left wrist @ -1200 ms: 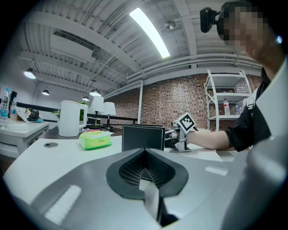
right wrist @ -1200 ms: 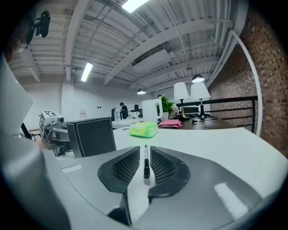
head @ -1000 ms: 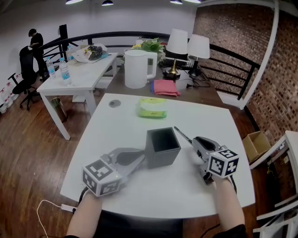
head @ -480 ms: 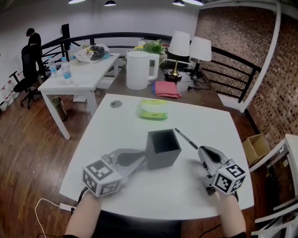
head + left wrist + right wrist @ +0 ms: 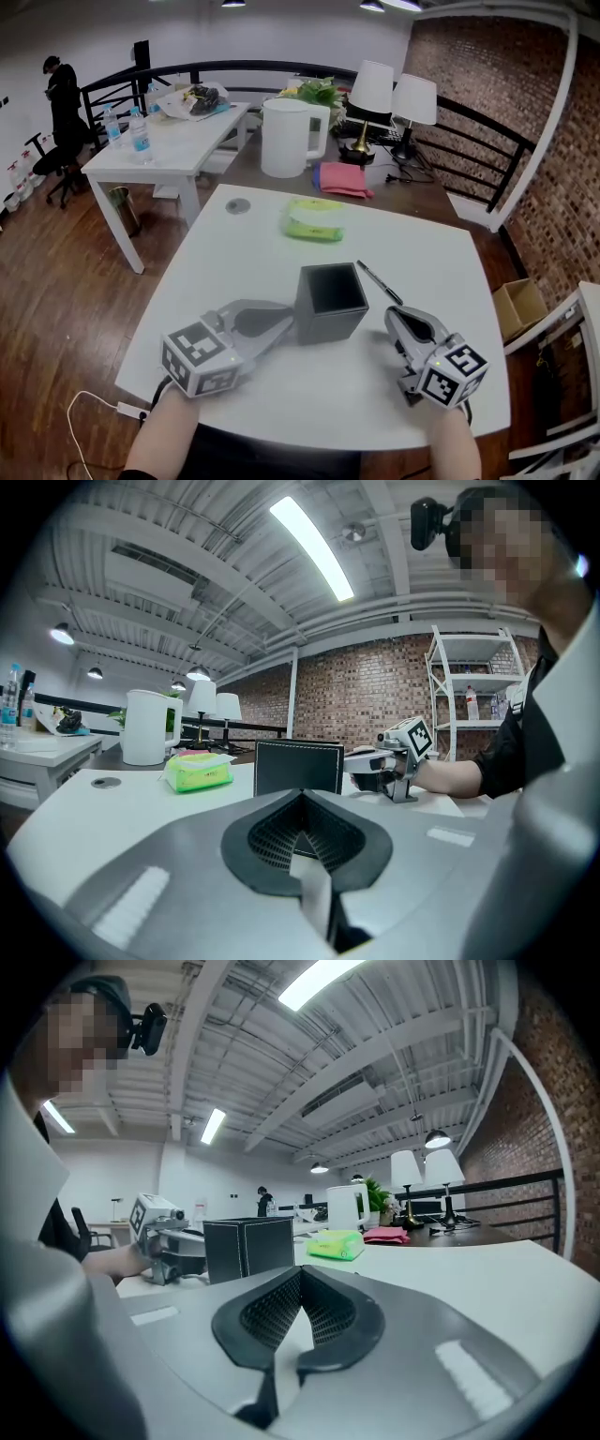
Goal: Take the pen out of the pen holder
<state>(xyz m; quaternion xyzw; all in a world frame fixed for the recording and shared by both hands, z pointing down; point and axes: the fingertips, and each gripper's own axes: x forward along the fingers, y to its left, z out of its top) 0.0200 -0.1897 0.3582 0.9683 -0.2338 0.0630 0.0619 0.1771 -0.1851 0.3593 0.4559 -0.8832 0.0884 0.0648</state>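
Pen (image 5: 380, 283) lies on the bench (image 5: 253, 253) just beyond the right gripper (image 5: 405, 323), whose jaws are closed and empty. The left gripper (image 5: 281, 322) (jaws likewise closed) sits beside the pen holder (image 5: 330, 305), probably steadying it.

Your left arm (image 5: 161, 442) and right arm (image 5: 457, 450) run off the head view's bottom edge. The inside of the pen holder (image 5: 328, 319) is lost in shadow. Labels on the bottles (image 5: 140, 139) are too small to read.

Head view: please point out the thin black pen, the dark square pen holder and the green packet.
thin black pen (image 5: 380, 283), head view, middle of its barrel.
dark square pen holder (image 5: 330, 327), head view, its front wall.
green packet (image 5: 314, 221), head view, its top face.
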